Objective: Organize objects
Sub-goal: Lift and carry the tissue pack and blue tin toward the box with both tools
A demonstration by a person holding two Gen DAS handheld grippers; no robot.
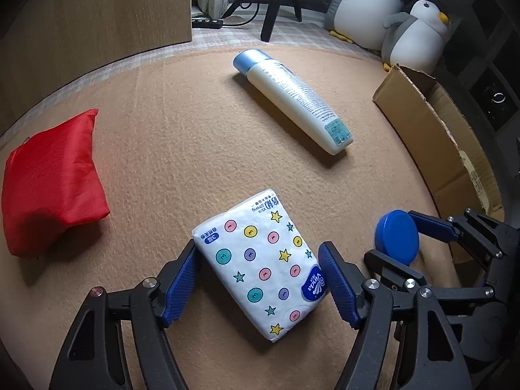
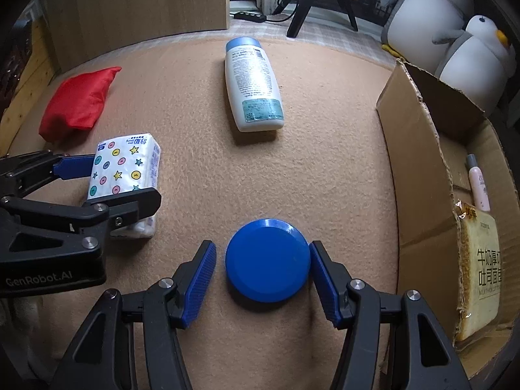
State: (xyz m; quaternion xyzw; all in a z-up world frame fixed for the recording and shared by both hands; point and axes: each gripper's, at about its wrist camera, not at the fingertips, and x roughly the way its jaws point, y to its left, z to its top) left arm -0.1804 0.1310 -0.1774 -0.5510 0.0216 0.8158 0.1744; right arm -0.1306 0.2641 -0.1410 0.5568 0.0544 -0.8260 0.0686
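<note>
A white tissue pack [image 1: 260,260] printed with coloured dots and stars lies askew on the tan carpet [image 1: 195,149]. My left gripper [image 1: 260,245] straddles it, and both blue pads touch its sides. A round blue lid [image 2: 267,260] lies flat between the fingers of my right gripper [image 2: 262,243]. The right pad meets its rim, while a sliver of carpet shows at the left pad. A white bottle with a blue cap [image 2: 252,87] lies further out on its side. A red cloth pouch [image 1: 48,182] sits at the left.
An open cardboard box [image 2: 419,169] stands at the right, holding a bread packet [image 2: 481,276] and a small pink tube [image 2: 477,185]. Two plush penguins [image 2: 455,32] sit behind it. A wooden panel [image 2: 139,6], a power strip and stand legs are at the back.
</note>
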